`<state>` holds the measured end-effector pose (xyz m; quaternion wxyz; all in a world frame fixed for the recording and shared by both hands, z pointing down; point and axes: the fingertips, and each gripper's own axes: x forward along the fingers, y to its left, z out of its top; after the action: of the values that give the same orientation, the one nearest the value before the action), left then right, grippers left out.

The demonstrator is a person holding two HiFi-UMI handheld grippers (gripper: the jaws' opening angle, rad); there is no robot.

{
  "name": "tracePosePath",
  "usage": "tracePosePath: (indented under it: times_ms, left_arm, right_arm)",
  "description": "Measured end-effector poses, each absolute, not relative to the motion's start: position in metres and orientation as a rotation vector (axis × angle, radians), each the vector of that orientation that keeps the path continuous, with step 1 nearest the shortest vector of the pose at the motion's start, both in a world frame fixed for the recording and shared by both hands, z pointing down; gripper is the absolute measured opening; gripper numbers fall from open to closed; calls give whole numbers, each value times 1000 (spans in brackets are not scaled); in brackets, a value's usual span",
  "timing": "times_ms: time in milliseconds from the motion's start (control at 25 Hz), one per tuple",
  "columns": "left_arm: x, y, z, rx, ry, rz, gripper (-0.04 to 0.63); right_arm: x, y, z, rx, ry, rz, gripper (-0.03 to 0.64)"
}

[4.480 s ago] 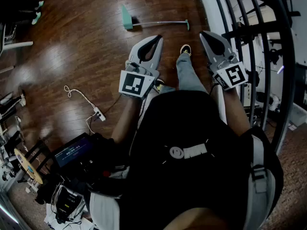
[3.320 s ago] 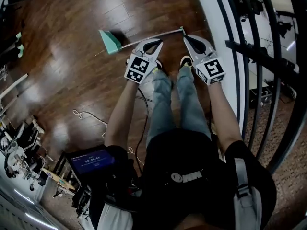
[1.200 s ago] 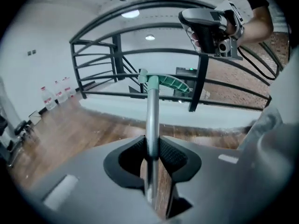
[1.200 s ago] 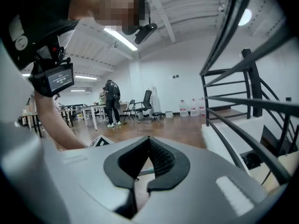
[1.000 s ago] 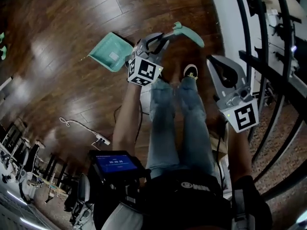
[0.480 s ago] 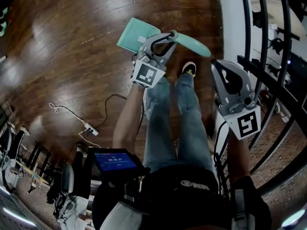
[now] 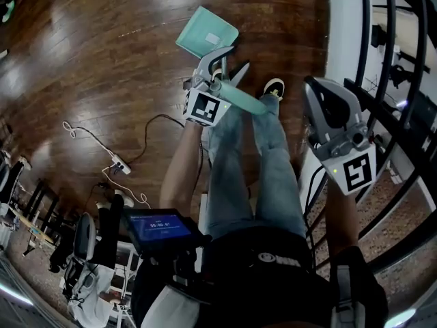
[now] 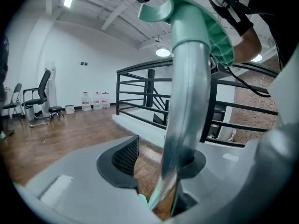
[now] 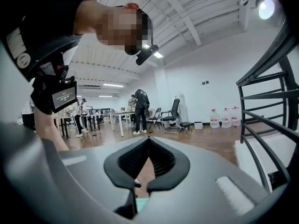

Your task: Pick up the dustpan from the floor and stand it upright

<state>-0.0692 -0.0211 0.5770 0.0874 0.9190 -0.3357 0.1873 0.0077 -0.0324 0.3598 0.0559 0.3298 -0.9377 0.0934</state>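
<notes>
The teal dustpan's pan [image 7: 207, 33] rests on the wooden floor ahead of my feet. Its long handle [image 7: 242, 101] rises steeply toward me. My left gripper [image 7: 229, 63] has the handle between its jaws, which are opening. In the left gripper view the metal shaft [image 8: 187, 101] leans against the right-hand jaw, and a gap shows between it and the ribbed left pad [image 8: 125, 155]. The teal grip end [image 8: 205, 27] is at the top. My right gripper [image 7: 312, 82] hangs shut and empty to the right, near the railing, its tips together [image 9: 148, 141].
A black railing [image 7: 382, 60] and a white ledge [image 7: 338, 19] run close along the right side. A power strip with its white cable [image 7: 117, 164] lies on the floor to the left. A lit screen [image 7: 158, 225] hangs at my waist. People, tables and chairs [image 9: 140, 111] stand far off.
The dustpan went from lying flat to standing on its pan, with the handle swung up toward me. The right gripper let go and pulled back to the right. The left jaws have widened around the handle.
</notes>
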Motion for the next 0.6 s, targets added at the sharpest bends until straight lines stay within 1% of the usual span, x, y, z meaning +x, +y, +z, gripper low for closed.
tracePosePath:
  times_ms: [120, 320, 600]
  left_arm:
    - [-75, -8, 575, 2712, -987, 598, 199]
    - [-79, 16, 585, 2707, -864, 792, 210]
    - [-110, 25, 585, 2650, -845, 833, 208]
  right_arm:
    - [-7, -29, 358, 955, -2855, 285, 3]
    - [-22, -23, 343, 925, -2869, 285, 3]
    - [-32, -28, 328, 958, -2862, 241, 3]
